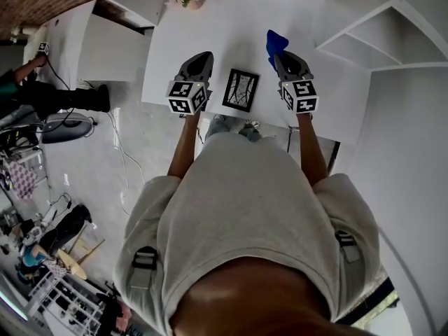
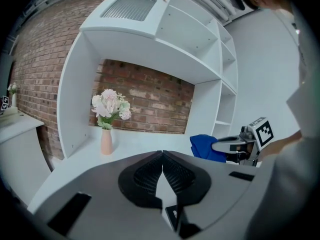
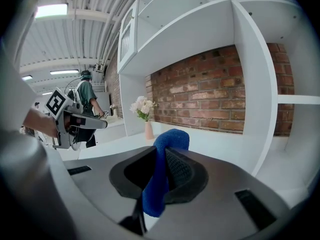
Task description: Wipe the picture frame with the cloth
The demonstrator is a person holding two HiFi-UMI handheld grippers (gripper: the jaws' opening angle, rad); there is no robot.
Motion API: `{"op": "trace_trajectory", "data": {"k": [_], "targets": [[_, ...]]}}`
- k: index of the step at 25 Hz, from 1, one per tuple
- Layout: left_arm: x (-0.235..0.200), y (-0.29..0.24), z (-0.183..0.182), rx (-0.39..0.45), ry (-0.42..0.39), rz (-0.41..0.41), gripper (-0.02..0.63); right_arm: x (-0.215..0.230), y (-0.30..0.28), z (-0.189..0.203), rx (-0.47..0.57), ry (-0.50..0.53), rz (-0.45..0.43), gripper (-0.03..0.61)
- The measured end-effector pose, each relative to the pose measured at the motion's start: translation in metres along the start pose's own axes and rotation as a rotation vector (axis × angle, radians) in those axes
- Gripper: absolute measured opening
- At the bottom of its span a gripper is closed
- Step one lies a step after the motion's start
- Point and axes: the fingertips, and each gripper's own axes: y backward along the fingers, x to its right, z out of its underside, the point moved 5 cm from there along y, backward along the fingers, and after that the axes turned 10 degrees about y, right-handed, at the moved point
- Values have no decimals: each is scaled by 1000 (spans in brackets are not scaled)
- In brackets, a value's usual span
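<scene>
Picture frame (image 1: 241, 89) lies on the table (image 1: 231, 19) at centre of the head view, long axis up-down, between both tongs: right tongs (image 1: 281, 56) pinching the blue cloth (image 1: 275, 43) just right of it, left tongs (image 1: 203, 57) pressed together, empty, just left; frame hard to make out in either gripper view.

Lab hall: strip lights (image 3: 51, 10), brick wall (image 3: 210, 94), clutter (image 1: 49, 257).
</scene>
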Motion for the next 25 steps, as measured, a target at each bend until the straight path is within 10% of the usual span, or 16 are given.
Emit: {"op": "trace_trajectory", "data": {"k": [25], "targets": [[-67, 16, 30, -105, 57, 151, 17, -112, -64, 50, -436, 667, -114, 61]]}}
